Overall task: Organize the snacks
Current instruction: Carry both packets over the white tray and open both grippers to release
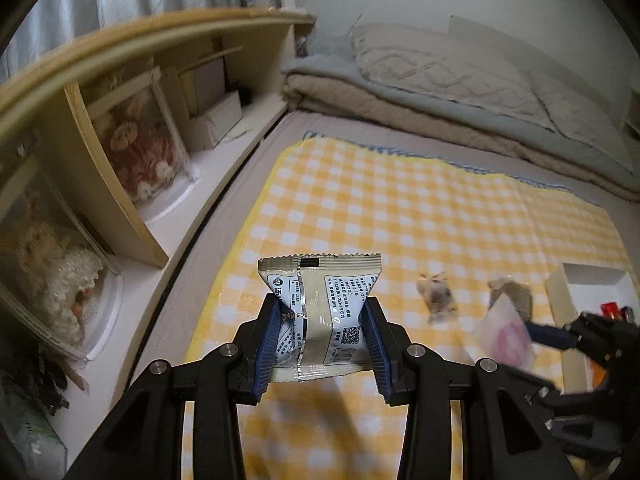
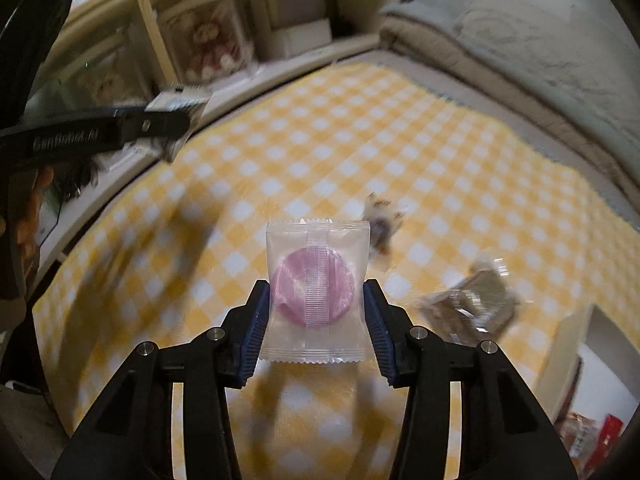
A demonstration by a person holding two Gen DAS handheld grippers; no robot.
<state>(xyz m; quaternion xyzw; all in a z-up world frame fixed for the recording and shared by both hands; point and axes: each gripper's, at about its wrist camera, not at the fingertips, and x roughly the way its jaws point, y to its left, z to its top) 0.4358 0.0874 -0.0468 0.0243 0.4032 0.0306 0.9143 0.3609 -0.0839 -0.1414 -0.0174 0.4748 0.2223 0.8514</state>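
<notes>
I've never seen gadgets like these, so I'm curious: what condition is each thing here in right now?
Left hand-held gripper: shut on the silver packet.
Silver packet: sealed, pinched, held off the cloth.
Right hand-held gripper: shut on the clear packet.
Clear packet: sealed, pink sweet inside.
Two loose snacks: lying on the checked cloth.
White box: open.

A bed [image 1: 256,160] carries a yellow checked cloth [image 1: 400,208] bearing 2 small snack packets [image 1: 436,294] and a white box [image 1: 592,280].
</notes>
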